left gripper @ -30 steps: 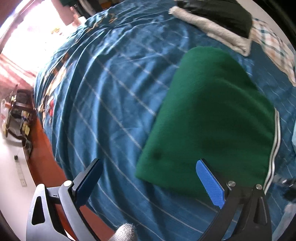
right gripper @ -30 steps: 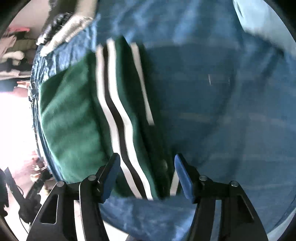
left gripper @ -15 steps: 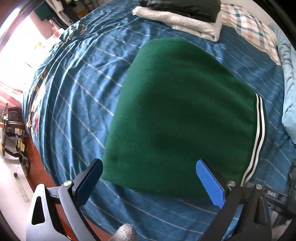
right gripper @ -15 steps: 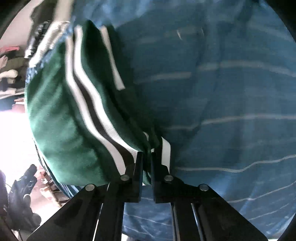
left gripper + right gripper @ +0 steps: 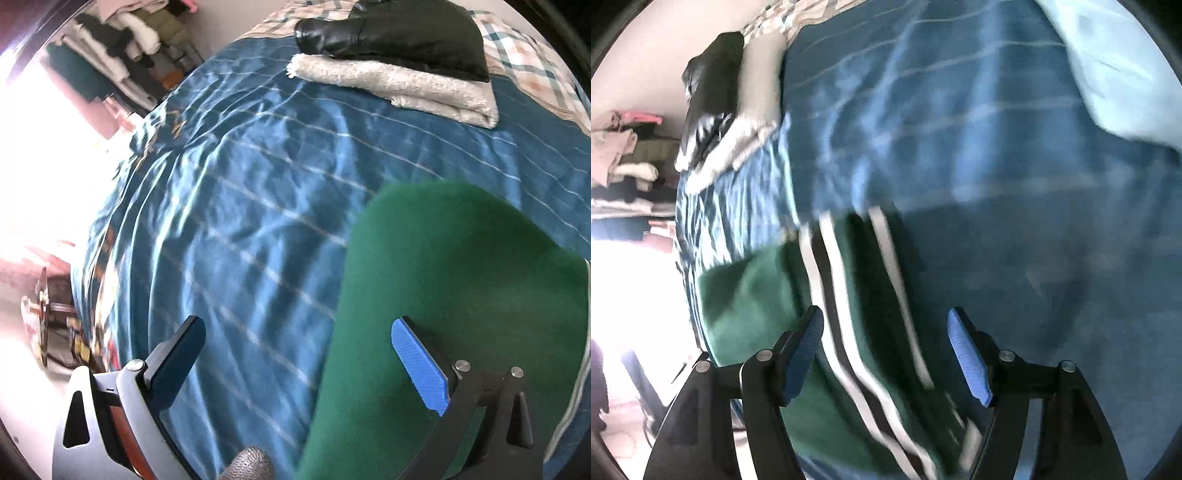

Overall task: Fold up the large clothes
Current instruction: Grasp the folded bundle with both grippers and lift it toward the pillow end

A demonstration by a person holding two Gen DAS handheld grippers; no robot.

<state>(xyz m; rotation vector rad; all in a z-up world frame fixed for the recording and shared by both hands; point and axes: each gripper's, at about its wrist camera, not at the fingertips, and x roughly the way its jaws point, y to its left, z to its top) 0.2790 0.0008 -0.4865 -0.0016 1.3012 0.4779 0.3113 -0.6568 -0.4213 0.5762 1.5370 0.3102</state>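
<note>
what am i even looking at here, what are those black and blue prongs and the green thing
The prongs are two-finger grippers that a person holds, one in each hand, each with a fisheye camera looking along its fingers. One picture comes from the left gripper, the other from the right gripper. Both look down on a bed with a blue striped bedspread. On it lies a folded green garment with white and black stripes along one edge. Farther back a black jacket sits on a folded cream towel. The left gripper is open and empty; the right one's jaws are opening over the striped edge, gripping nothing.
</note>
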